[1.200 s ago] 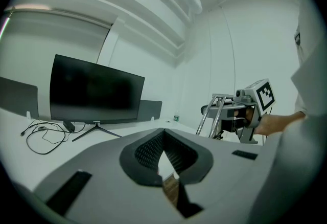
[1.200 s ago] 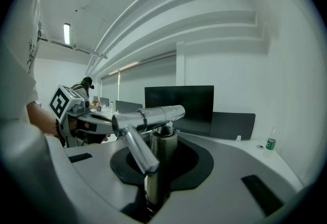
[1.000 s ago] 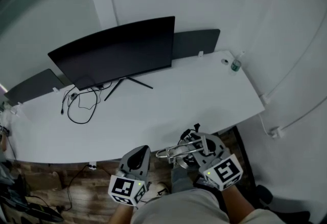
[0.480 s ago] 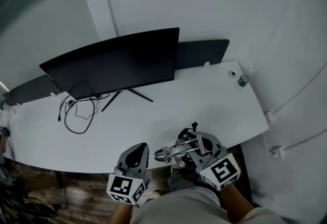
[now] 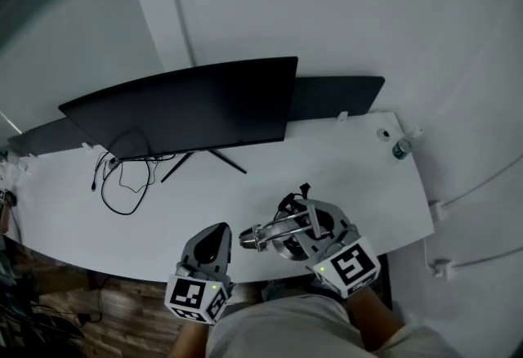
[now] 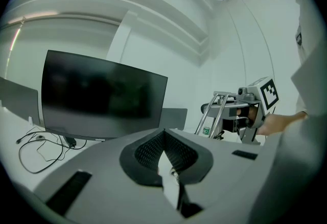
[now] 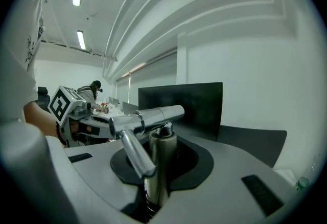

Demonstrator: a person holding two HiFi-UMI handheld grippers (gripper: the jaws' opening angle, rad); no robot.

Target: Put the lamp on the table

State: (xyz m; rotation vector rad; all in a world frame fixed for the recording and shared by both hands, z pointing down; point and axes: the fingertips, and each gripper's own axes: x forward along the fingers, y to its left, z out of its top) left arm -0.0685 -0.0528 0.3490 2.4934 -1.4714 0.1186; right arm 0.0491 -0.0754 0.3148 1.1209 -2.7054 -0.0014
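White table (image 5: 351, 164): dark monitor (image 5: 180, 107) is stood along its back edge. Right gripper (image 5: 301, 227) is clamped on the chrome lamp (image 5: 268, 234), held at the front edge. Left gripper (image 5: 214, 235): jaws are pressed together, nothing held.

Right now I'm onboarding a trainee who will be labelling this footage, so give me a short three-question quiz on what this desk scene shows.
1. True or false: the left gripper holds the lamp.
2. What stands near the right end of the table? A) a bottle B) a mug C) a keyboard
3. Fill in: the loose cables lie beside the ____'s stand.
Key: 1 false, the left gripper is empty and the right gripper has its fingers shut on the lamp; 2 A; 3 monitor.
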